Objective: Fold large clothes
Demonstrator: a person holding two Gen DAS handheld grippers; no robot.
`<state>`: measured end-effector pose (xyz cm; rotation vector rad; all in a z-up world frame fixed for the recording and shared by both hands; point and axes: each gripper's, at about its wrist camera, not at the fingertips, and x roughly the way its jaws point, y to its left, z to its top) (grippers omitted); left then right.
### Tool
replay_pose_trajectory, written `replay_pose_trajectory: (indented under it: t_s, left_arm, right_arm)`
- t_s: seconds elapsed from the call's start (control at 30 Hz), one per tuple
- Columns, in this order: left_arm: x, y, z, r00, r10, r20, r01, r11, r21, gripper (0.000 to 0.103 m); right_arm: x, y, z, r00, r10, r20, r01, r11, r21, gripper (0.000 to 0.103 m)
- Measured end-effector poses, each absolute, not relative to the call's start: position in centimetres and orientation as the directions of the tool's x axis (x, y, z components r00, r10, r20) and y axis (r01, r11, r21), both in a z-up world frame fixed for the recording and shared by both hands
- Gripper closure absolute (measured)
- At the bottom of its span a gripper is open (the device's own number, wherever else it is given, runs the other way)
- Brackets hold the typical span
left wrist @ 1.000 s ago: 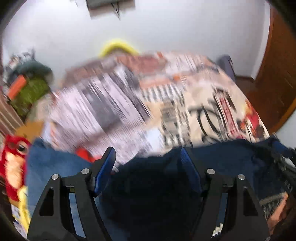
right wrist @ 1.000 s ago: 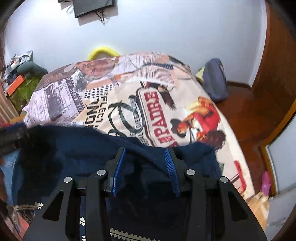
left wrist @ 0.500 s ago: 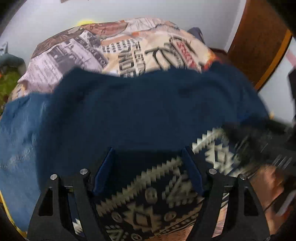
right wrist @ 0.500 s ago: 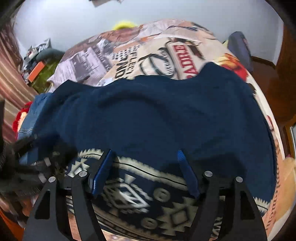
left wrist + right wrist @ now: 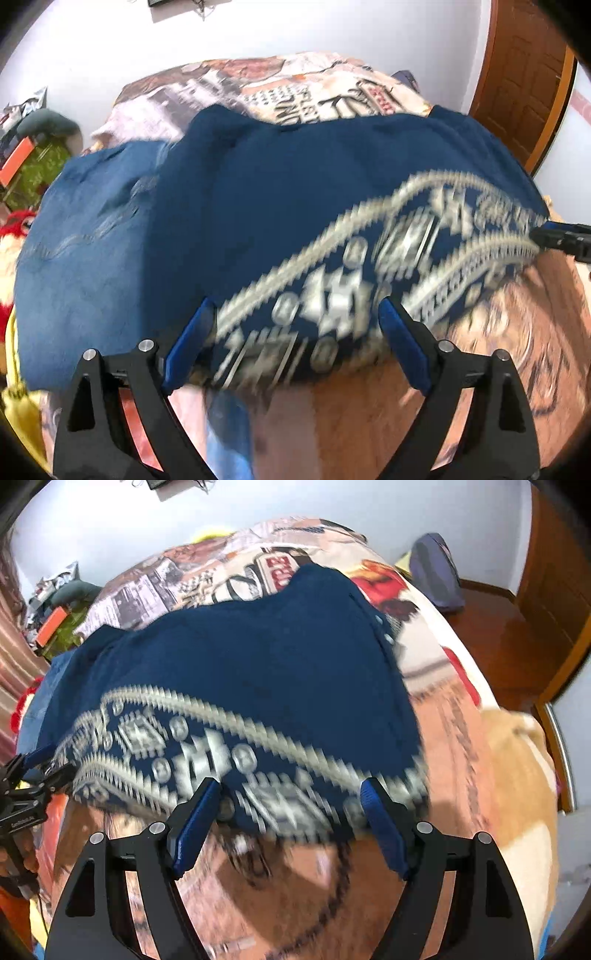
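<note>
On the bed (image 5: pixel 498 350), both spread claws (image 5: pixel 295 332) (image 5: pixel 291 812) face the sweater (image 5: pixel 240 657); only left view shows jeans (image 5: pixel 85 236).

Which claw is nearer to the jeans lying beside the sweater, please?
The left claw. The jeans lie just off its left finger, under the sweater. The right claw sits at the sweater's other end, with the jeans far off to its left.

A bedspread printed with newspaper pictures and red lettering (image 5: pixel 229 572) covers the bed. At the far right, a grey-purple bag (image 5: pixel 436 576) stands on the brown wooden floor (image 5: pixel 491 627), near a brown wooden door (image 5: pixel 524 74). At the far left lies an orange flat box (image 5: pixel 53 622) among clutter.
</note>
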<state>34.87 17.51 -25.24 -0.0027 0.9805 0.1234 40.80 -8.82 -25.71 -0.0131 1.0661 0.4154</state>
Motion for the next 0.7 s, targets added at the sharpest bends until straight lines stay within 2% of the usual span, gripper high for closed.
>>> replay_pose_trajectory:
  t_s: [0.17, 0.23, 0.37, 0.53, 0.6, 0.7]
  left_arm:
    - [31.1, 19.0, -25.7, 0.486, 0.18, -0.855, -0.157, 0.981, 0.117, 0.012]
    - [29.8, 20.1, -25.6, 0.474, 0.18, -0.862, -0.195, 0.976, 0.096, 0.012]
    - [27.6, 22.4, -25.1, 0.481, 0.084, -0.872, -0.276, 0.959, -0.06, 0.012]
    - [26.1, 24.6, -25.2, 0.562, -0.203, -0.802, -0.306, 0.85, -0.429, 0.012]
    - [26.2, 24.8, -25.9, 0.577, -0.296, -0.761, -0.304, 0.787, -0.536, 0.012]
    - [27.0, 24.4, -26.8, 0.58, -0.363, -0.73, -0.303, 0.735, -0.606, 0.013]
  right_arm:
    - [38.5, -10.6, -25.8, 0.388, 0.239, -0.89, -0.301, 0.946, 0.122, 0.028]
    - [37.6, -11.4, -25.3, 0.394, 0.242, -0.887, -0.295, 0.947, 0.127, 0.028]
    - [36.0, -12.2, -23.8, 0.426, 0.245, -0.871, -0.288, 0.949, 0.127, 0.028]
    - [35.1, -11.9, -22.4, 0.462, 0.257, -0.849, -0.295, 0.947, 0.126, 0.028]
    - [34.7, -11.6, -21.9, 0.473, 0.275, -0.837, -0.305, 0.942, 0.137, 0.028]
    - [34.2, -11.0, -21.4, 0.487, 0.31, -0.817, -0.322, 0.933, 0.162, 0.028]
